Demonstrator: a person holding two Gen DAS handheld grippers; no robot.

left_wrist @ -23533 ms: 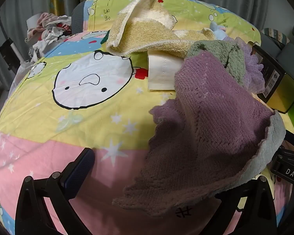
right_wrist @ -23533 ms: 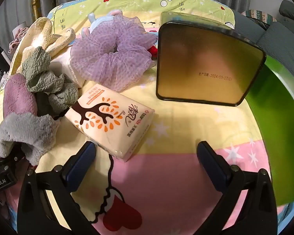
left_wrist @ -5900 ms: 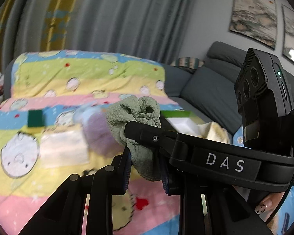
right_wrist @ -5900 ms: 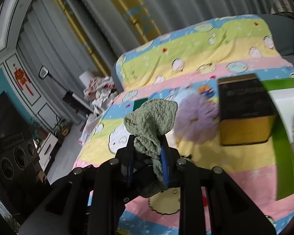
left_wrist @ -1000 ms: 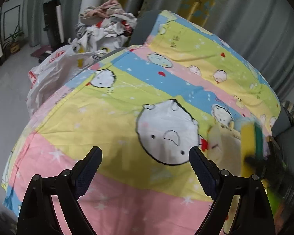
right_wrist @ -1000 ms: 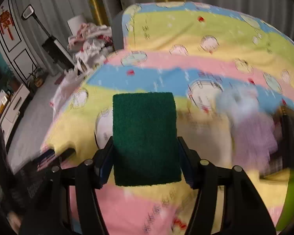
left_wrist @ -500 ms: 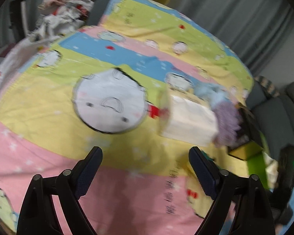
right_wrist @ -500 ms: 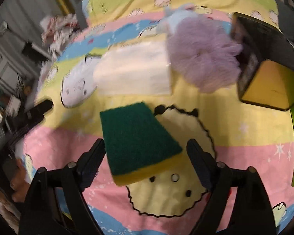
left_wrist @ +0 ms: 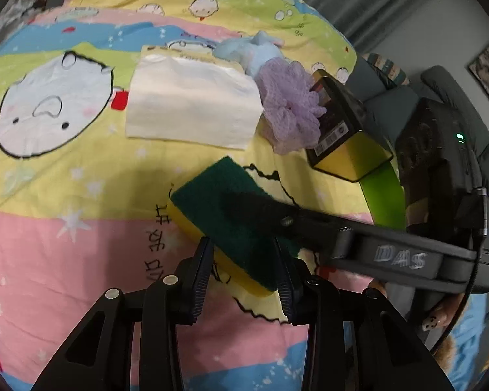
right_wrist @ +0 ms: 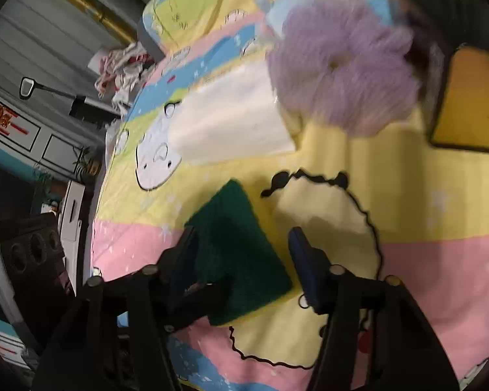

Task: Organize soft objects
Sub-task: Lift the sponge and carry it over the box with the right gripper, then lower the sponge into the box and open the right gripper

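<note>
The left gripper [left_wrist: 244, 277], a black two-finger tool with ribbed dark blue pads, points steeply down at a rectangular scouring sponge [left_wrist: 225, 215] with a dark green top and a yellow foam body. Its jaws are closing, with the near end of the sponge between them and both pads at the sponge's sides.

The right gripper [right_wrist: 244, 260] reaches in from the right in the left wrist view, one black finger lying across the sponge's green top. In the right wrist view, which is blurred, the sponge sits against the left pad while the right pad stands clear of it; these jaws are also closing.

The sponge lies flat on a cartoon-print bed sheet [left_wrist: 65, 195] striped in pink, yellow, blue and green, in the yellow band near the middle of the bed, partly over a pale yellow cartoon figure.

Beyond it, toward the far edge of the bed, lies a cream-white soft pack of tissues [left_wrist: 192, 104]. Just right of the pack is a frilly lilac mesh scrunchie [left_wrist: 290, 110], touching a black and gold tin box [left_wrist: 342, 130]. A pale blue soft item [left_wrist: 247, 50] lies behind the scrunchie.
</note>
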